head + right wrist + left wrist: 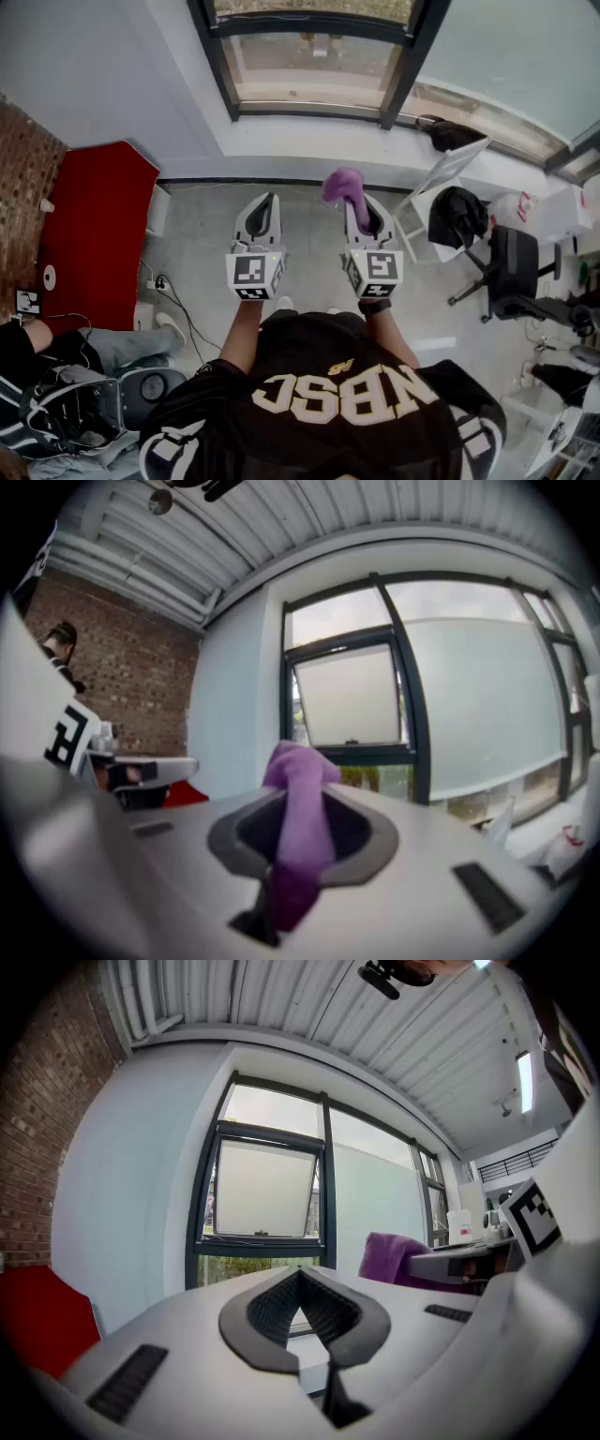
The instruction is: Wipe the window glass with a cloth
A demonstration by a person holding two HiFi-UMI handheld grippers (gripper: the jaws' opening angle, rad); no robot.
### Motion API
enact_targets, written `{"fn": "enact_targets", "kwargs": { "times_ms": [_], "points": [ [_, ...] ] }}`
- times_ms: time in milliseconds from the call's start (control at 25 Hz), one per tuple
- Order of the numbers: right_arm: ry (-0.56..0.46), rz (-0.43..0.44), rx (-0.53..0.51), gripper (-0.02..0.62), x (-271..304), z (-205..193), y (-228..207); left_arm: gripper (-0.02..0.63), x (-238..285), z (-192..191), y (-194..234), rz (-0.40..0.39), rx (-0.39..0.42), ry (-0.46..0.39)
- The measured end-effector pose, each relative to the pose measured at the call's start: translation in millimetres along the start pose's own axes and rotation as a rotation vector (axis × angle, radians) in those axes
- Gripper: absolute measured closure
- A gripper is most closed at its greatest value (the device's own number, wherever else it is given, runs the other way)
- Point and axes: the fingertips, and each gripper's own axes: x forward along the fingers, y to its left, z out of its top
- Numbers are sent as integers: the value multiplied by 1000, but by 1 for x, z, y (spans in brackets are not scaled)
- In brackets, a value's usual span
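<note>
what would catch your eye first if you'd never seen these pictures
The purple cloth stands out most, pinched in the right gripper and sticking up past its jaws. Straight ahead is the dark-framed window, its smaller pane looking tilted open. The left gripper is shut on nothing, and a red panel stands at the far left by the brick wall.

The black shirt (309,349) carries large cream letters reading NBSC, seen upside down in the head view. A small logo (342,364) just by them is too small to read.
</note>
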Motion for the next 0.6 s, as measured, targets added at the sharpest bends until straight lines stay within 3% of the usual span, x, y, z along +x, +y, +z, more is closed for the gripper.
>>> {"fn": "enact_targets", "kwargs": {
  "times_ms": [400,600],
  "points": [
    [25,16,-23,515,69,1,77,594,7,-2,79,-34,-57,3],
    [48,7,-25,515,91,-6,89,594,16,-1,100,-37,-110,-8]
  ]
}}
